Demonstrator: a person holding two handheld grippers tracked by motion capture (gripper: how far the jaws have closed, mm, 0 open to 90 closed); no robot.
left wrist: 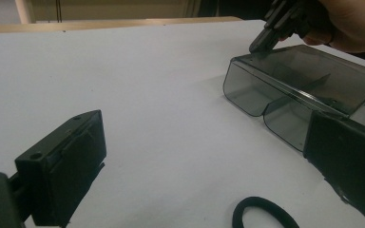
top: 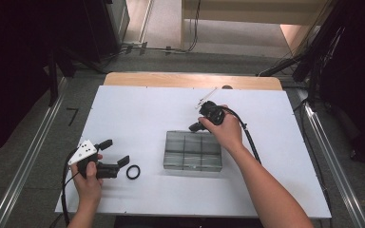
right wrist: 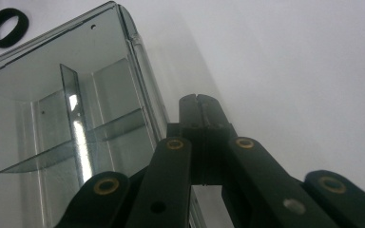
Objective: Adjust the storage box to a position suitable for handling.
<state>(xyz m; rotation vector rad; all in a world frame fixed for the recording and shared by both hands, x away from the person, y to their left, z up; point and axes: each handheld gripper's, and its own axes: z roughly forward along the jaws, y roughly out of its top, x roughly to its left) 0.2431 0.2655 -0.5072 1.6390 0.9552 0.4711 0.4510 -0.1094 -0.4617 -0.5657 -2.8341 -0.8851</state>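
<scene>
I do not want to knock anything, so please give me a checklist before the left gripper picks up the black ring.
1. Left gripper open: ok, its fingers stand well apart.
2. Black ring free on the table: ok, it lies flat and touches nothing.
3. Ring lined up between the fingers: not ok, it lies beside and ahead of them.
4. Right gripper out of the way: ok, it is shut at the far edge of the clear divided box.
5. Box compartments free to receive the ring: ok, all look empty.
6. Right gripper grips the box wall: cannot tell.
</scene>
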